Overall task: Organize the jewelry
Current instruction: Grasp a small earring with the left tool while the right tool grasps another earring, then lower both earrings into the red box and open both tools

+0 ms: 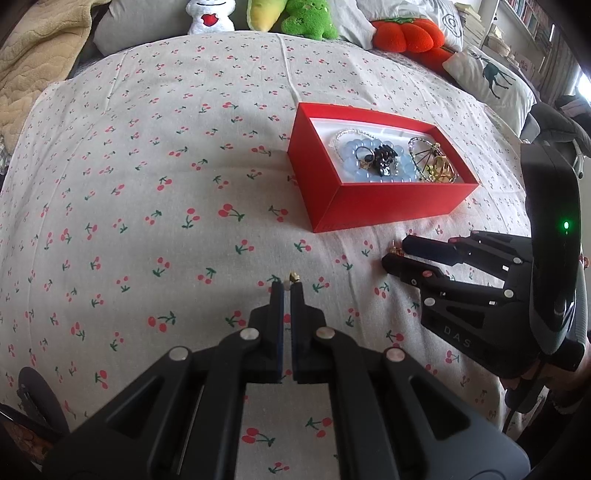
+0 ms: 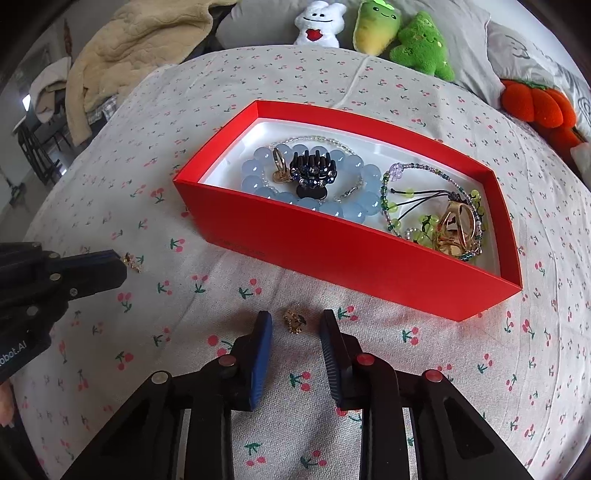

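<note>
A red box on the cherry-print bedsheet holds a blue bead bracelet, a black hair claw, gold rings and beaded strings. My left gripper is shut on a small gold earring at its fingertips, just above the sheet. My right gripper is open, its fingers on either side of a second small gold earring lying on the sheet in front of the box.
Plush toys and pillows line the far edge of the bed. A beige blanket lies at the far left. The bedsheet spreads wide to the left of the box.
</note>
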Tool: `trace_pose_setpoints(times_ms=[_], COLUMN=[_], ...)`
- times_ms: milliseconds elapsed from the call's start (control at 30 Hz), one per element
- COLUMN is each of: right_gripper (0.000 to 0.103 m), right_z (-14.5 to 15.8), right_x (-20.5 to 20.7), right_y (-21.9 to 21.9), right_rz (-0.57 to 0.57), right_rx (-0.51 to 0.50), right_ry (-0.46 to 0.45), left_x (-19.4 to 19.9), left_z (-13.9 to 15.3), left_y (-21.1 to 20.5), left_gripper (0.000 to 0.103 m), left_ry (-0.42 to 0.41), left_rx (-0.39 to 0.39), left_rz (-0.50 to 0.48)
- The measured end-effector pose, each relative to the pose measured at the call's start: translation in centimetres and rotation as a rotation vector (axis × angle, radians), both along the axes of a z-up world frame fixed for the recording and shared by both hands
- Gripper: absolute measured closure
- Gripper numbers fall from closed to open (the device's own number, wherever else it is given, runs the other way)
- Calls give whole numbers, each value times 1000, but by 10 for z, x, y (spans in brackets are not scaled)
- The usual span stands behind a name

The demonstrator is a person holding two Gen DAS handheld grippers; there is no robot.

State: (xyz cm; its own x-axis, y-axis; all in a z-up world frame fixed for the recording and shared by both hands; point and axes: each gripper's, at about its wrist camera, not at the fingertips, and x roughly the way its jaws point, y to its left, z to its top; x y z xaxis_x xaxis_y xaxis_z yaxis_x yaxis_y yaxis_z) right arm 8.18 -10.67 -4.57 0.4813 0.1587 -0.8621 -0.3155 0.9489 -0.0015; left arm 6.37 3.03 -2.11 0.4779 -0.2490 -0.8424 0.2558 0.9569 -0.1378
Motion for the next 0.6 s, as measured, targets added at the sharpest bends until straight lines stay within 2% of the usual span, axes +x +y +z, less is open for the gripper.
trace_pose_setpoints(times_ms=[133, 267, 433, 600], right_gripper=[92, 97, 97, 97], right_z=[0, 1, 8, 26], right_x=[0, 0, 0, -3], right_y=[4, 4, -6, -17], right_rz=[17, 26, 4, 1], right_rx=[10, 15, 62, 95], right_ry=[4, 10, 30, 6], left_x=[-2, -3, -2, 1], left_z=[0, 1, 3, 14], left_y=[0, -1, -2, -4], left_gripper=[99, 99, 99, 99], left_ry=[-1, -1, -6, -27], left_rx=[4, 7, 4, -19], left_rz=[4, 4, 9, 11])
